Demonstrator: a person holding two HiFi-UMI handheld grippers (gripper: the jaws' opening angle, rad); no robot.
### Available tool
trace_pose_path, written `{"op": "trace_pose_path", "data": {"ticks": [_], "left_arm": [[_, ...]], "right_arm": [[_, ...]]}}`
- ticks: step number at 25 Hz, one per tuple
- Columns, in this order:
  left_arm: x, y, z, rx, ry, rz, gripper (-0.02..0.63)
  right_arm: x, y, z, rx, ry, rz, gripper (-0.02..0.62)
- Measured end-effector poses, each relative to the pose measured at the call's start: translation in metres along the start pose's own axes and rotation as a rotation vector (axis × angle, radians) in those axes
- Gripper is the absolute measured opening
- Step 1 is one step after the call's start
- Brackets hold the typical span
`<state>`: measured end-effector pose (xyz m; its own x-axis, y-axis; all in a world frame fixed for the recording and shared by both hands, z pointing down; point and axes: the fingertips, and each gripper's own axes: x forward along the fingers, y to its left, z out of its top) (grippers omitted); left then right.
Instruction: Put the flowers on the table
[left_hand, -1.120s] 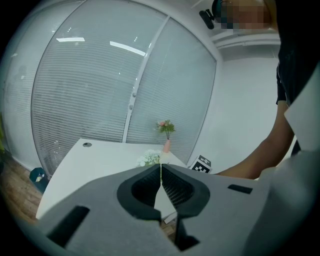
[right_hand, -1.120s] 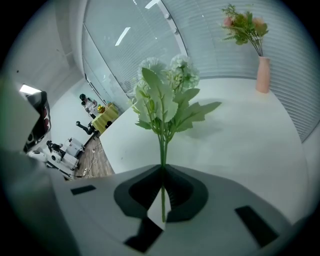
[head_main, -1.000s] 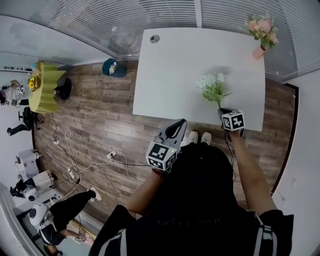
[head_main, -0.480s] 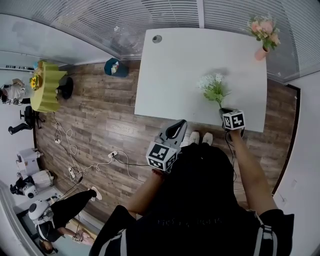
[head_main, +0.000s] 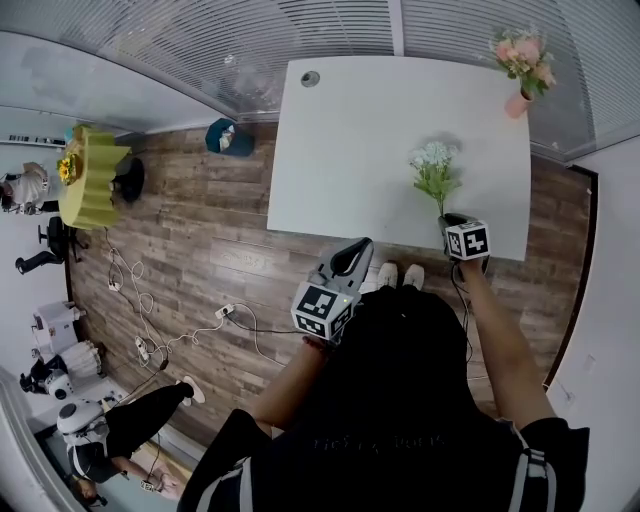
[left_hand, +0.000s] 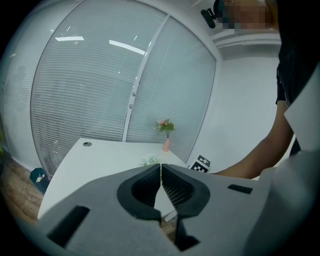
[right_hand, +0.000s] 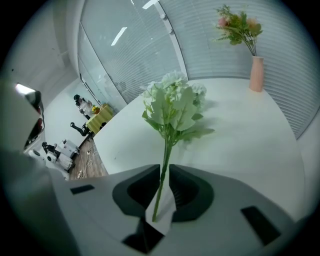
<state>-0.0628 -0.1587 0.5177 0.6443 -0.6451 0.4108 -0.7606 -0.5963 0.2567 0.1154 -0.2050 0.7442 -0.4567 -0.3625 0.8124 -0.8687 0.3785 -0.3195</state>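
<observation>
So the white flowers (right_hand: 172, 102) are clamped by the stem in the right claw (right_hand: 165, 172)
Blooms stick out over the table (head_main: 350, 140) near its front edge; left claw (left_hand: 160, 167) is squeezed together on nothing, just off that edge.

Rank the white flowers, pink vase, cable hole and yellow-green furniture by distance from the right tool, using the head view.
1. white flowers, gripped in the right tool, near edge of the table.
2. pink vase, far right corner.
3. cable hole, far left corner.
4. yellow-green furniture, on the floor, far left.
</observation>
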Motion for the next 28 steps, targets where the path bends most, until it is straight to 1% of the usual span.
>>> {"op": "trace_pose_path", "data": {"ticks": [5, 9, 13, 20, 28], "left_arm": [[0.002, -0.002, 0.001, 0.003, -0.005, -0.013, 0.021], [0.002, -0.004, 0.001, 0.010, -0.011, -0.022, 0.021], [0.001, -0.008, 0.000, 0.011, -0.015, -0.028, 0.021], [0.000, -0.012, 0.004, 0.016, -0.030, -0.041, 0.021], [-0.001, -0.019, 0.002, 0.023, -0.048, -0.056, 0.021]], "right_arm": [[-0.009, -0.001, 0.006, 0.002, -0.039, -0.009, 0.038], [-0.020, -0.002, 0.011, -0.021, -0.085, -0.037, 0.038], [-0.034, 0.004, 0.018, -0.043, -0.137, -0.027, 0.037], [-0.073, 0.030, 0.039, -0.123, -0.291, 0.017, 0.031], [-0.117, 0.060, 0.058, -0.150, -0.444, 0.044, 0.031]]}}
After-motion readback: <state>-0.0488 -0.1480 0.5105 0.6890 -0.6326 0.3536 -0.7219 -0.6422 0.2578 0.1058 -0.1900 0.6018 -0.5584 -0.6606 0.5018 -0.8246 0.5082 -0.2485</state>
